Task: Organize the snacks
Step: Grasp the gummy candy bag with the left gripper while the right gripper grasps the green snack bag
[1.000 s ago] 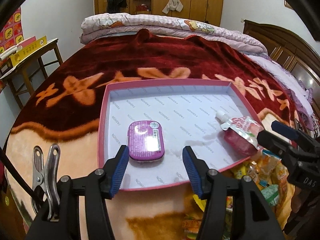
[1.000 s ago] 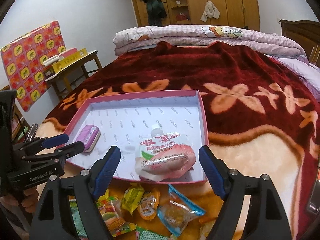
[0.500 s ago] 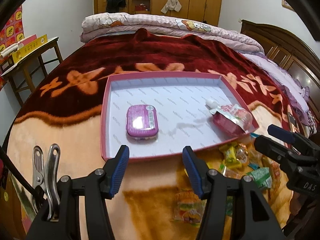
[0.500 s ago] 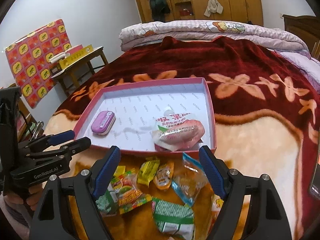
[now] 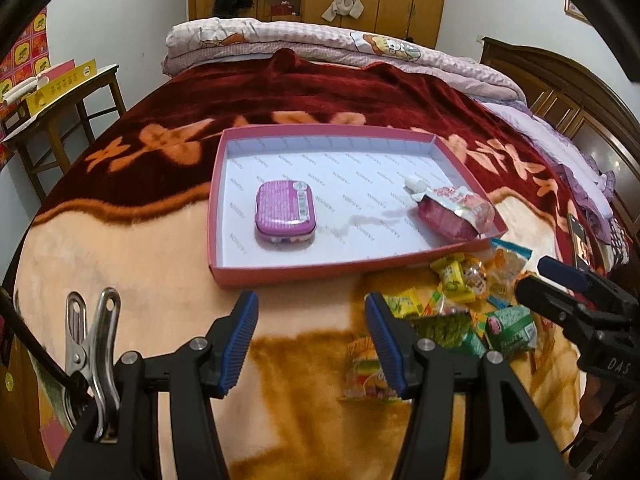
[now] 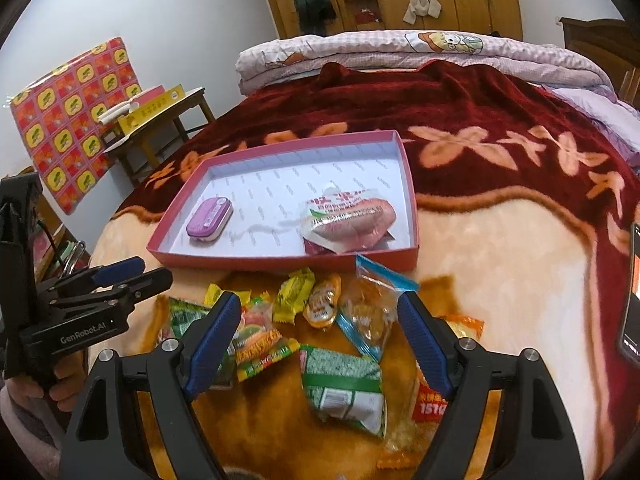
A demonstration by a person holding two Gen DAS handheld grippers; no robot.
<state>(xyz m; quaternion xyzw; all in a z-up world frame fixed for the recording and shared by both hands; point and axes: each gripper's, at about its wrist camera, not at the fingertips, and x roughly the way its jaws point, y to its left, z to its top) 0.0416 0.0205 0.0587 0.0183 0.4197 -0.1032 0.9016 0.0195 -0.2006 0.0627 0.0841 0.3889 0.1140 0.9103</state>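
A pink shallow box (image 5: 280,274) (image 6: 224,258) lies on the bed blanket. In it are a purple tin (image 5: 285,213) (image 6: 210,222) and a red spouted pouch (image 5: 454,213) (image 6: 348,222). A pile of several small snack packets (image 5: 460,300) (image 6: 304,332) lies on the blanket in front of the box. My left gripper (image 5: 312,340) is open and empty, hovering before the box's near edge. My right gripper (image 6: 320,340) is open and empty, above the packet pile. Each gripper shows in the other's view: the right one (image 5: 560,284), the left one (image 6: 132,274).
A wooden side table (image 5: 60,108) with yellow boxes stands left of the bed. Folded quilts (image 5: 320,46) lie at the head. A phone (image 5: 582,246) lies on the blanket at the right. A wooden headboard (image 5: 568,92) is at the far right.
Both grippers have pulled back from the box toward the bed's near edge. The packet pile has come into full view. The tin and pouch stay in the box.
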